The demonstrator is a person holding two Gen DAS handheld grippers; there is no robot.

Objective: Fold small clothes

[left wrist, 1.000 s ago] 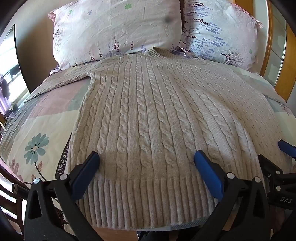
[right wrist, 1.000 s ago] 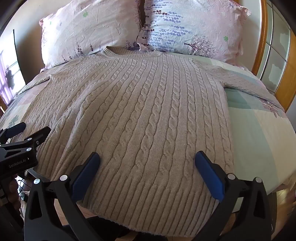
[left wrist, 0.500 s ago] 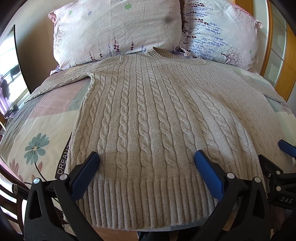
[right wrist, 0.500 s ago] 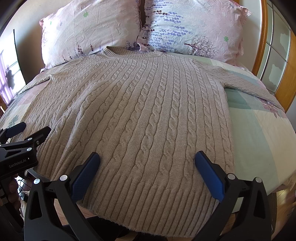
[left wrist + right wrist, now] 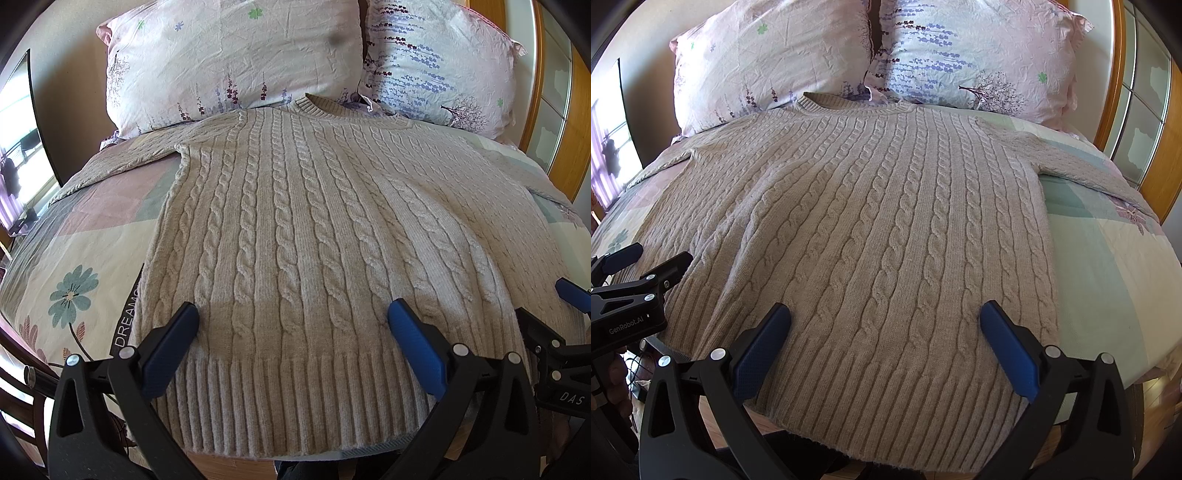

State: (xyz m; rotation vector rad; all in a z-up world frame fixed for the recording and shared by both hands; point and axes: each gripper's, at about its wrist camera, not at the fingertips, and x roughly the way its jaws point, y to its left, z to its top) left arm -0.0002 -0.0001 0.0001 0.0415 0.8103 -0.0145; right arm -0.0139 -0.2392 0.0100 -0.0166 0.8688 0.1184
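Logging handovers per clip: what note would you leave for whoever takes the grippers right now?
Left gripper: open, empty, over the hem's left half.
Right gripper: open, empty, over the hem's right half.
Sweater: flat, face up on the bed, collar at the pillows, both sleeves spread sideways.
Done: laid out only; no fold visible.
Left: fold sleeves in, then the body.

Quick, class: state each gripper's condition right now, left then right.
Left gripper: open, holding nothing, above the beige cable-knit sweater.
Right gripper: open, holding nothing, over the same sweater.
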